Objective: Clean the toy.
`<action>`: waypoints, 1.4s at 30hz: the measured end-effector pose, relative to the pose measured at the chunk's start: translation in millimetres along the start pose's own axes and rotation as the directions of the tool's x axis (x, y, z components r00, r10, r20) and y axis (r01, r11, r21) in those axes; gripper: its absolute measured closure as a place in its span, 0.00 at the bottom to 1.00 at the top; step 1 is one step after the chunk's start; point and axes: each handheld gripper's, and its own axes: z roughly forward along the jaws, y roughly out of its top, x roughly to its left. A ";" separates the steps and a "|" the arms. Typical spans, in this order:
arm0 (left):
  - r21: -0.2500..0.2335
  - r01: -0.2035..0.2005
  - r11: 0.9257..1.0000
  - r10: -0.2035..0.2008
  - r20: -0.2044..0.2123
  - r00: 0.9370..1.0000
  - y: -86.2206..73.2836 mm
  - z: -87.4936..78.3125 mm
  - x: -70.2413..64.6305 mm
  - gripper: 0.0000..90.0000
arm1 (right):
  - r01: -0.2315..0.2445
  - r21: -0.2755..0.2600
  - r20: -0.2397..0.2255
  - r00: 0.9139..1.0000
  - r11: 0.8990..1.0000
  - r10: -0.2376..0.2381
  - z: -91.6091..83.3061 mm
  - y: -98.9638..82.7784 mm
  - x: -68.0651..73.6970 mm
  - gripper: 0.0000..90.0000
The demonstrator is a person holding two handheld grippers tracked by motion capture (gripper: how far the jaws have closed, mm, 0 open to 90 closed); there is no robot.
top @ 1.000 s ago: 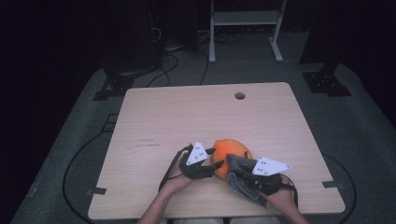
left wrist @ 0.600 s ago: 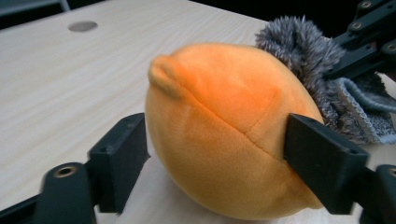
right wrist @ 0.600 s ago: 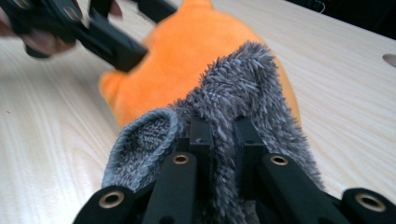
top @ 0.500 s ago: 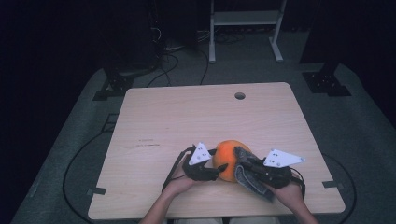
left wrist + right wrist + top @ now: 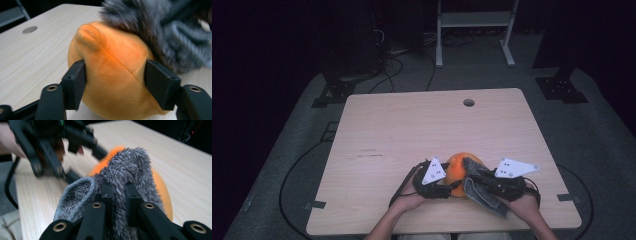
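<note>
An orange plush ball [image 5: 458, 167] [image 5: 117, 70] rests on the wooden table [image 5: 412, 130] near its front edge. My left gripper [image 5: 447, 186] [image 5: 115, 86] is shut on the ball, one jaw pressing each side. A grey fuzzy sock [image 5: 479, 190] [image 5: 125, 177] drapes over the ball's right side and top. My right gripper [image 5: 482, 175] [image 5: 119, 195] is shut on a fold of the sock, just right of the ball. The other gripper [image 5: 50, 147] appears blurred beyond the sock in the right gripper view.
A round cable hole [image 5: 469, 102] sits near the table's far edge. Cables [image 5: 287, 190] lie on the grey floor to the left. A white shelf frame [image 5: 472, 30] stands behind the table.
Both grippers and the ball have shifted slightly right and toward the front edge. The sock now hangs lower at the ball's right side.
</note>
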 end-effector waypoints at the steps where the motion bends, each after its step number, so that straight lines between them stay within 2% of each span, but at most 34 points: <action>1: 0.003 -0.036 0.999 0.036 0.009 0.999 0.3 0.2 -3.7 0.42 | 0.011 -0.009 -0.006 1.000 1.000 -0.011 -0.7 4.6 0.8 0.89; 2: 0.008 -0.070 0.998 0.069 0.017 0.997 1.0 0.3 -7.4 0.42 | 0.014 -0.011 -0.008 1.000 1.000 -0.014 -0.6 7.7 1.4 0.89; 3: 0.023 -0.124 0.992 0.123 0.015 0.992 2.1 -0.3 -11.4 0.43 | 0.016 -0.016 -0.012 1.000 1.000 -0.016 -0.3 10.8 1.5 0.89; 6: 0.024 -0.136 0.990 0.136 0.017 0.991 1.6 -0.5 -12.3 0.44 | 0.012 -0.006 -0.018 1.000 1.000 -0.012 0.7 10.0 -0.3 0.89; 10: 0.023 -0.123 0.992 0.123 0.025 0.992 -0.9 -1.2 -9.6 0.44 | -0.032 0.008 -0.021 0.999 0.999 0.032 0.9 -1.5 -10.9 0.89; 15: 0.027 -0.118 0.993 0.117 0.035 0.992 -2.1 -2.6 -7.1 0.44 | -0.064 0.029 0.009 0.998 0.998 0.064 -3.5 -10.3 -20.4 0.89; 16: 0.024 -0.109 0.994 0.108 0.041 0.993 -2.2 -2.7 -6.3 0.42 | -0.069 0.027 0.009 0.998 0.997 0.069 -3.7 -12.0 -20.9 0.89; 17: 0.008 -0.048 0.999 0.048 0.061 0.997 -0.3 -3.3 -3.0 0.37 | -0.069 0.027 0.008 0.998 0.997 0.069 -3.3 -12.7 -19.8 0.89; 18: -0.004 0.005 1.000 -0.005 0.071 0.997 1.7 -4.0 0.3 0.29 | -0.066 0.031 0.010 0.998 0.997 0.065 -2.7 -12.4 -17.9 0.89; 19: -0.004 0.005 1.000 -0.005 0.071 0.997 1.7 -4.0 0.3 0.24 | -0.066 0.031 0.010 0.998 0.997 0.065 -2.7 -12.4 -17.9 0.89; 20: -0.017 0.056 0.998 -0.055 0.062 0.997 3.3 -4.4 2.9 0.24 | -0.063 0.030 0.009 0.998 0.998 0.063 -2.1 -11.7 -15.7 0.89; 22: -0.028 0.100 0.995 -0.098 0.049 0.994 3.8 -3.6 5.7 0.22 | -0.056 0.026 -0.017 0.998 0.998 0.056 -0.1 -9.9 -10.2 0.89; 24: -0.006 0.063 0.998 -0.063 0.025 0.998 0.2 -2.4 4.3 0.29 | -0.023 0.032 -0.027 0.999 0.999 0.024 2.9 -6.4 -2.6 0.89; 25: -0.008 0.058 0.998 -0.057 0.032 0.998 -1.6 -3.1 4.6 0.32 | -0.015 0.035 -0.028 0.999 0.999 0.016 3.5 -5.7 -1.7 0.89; 27: 0.001 0.035 0.999 -0.035 0.030 0.999 -3.0 -4.4 4.7 0.37 | -0.033 0.031 -0.039 0.999 0.999 0.034 2.5 -7.6 -6.5 0.89; 30: 0.012 0.021 1.000 -0.021 0.027 0.999 -3.4 -4.6 4.6 0.39 | -0.055 0.037 -0.018 0.998 0.998 0.056 -0.1 -12.4 -14.7 0.89; 31: 0.014 0.016 1.000 -0.017 0.030 0.999 -4.2 -4.7 4.9 0.40 | -0.063 0.044 -0.002 0.998 0.997 0.063 -1.7 -14.9 -19.4 0.89; 32: 0.019 0.009 1.000 -0.010 0.032 0.999 -4.8 -5.2 5.5 0.41 | -0.107 0.056 0.037 0.994 0.993 0.105 -6.1 -20.0 -29.5 0.89; 35: 0.019 0.013 1.000 -0.013 0.039 0.999 -5.5 -5.5 6.5 0.41 | -0.142 0.031 0.037 0.989 0.989 0.140 -9.1 -21.2 -34.2 0.89; 38: 0.013 0.031 0.999 -0.032 0.048 0.998 -4.7 -5.5 8.1 0.38 | -0.141 0.034 0.024 0.990 0.989 0.140 -6.7 -19.9 -32.8 0.89; 39: 0.011 0.058 0.998 -0.059 0.057 0.997 -3.3 -6.3 10.2 0.32 | -0.135 0.044 0.015 0.991 0.990 0.134 -4.4 -20.0 -31.4 0.89; 40: 0.006 0.106 0.994 -0.106 0.069 0.992 -1.6 -6.9 13.2 0.25 | -0.127 0.053 0.009 0.992 0.991 0.127 -2.8 -20.0 -29.0 0.89; 41: -0.001 0.163 0.987 -0.162 0.073 0.984 -0.2 -6.7 16.2 0.19 | -0.116 0.057 0.001 0.993 0.992 0.116 -2.8 -19.5 -26.5 0.89; 42: 0.003 0.218 0.976 -0.218 0.074 0.973 0.9 -5.1 18.6 0.15 | -0.113 0.054 -0.014 0.993 0.992 0.114 -3.7 -18.9 -23.9 0.89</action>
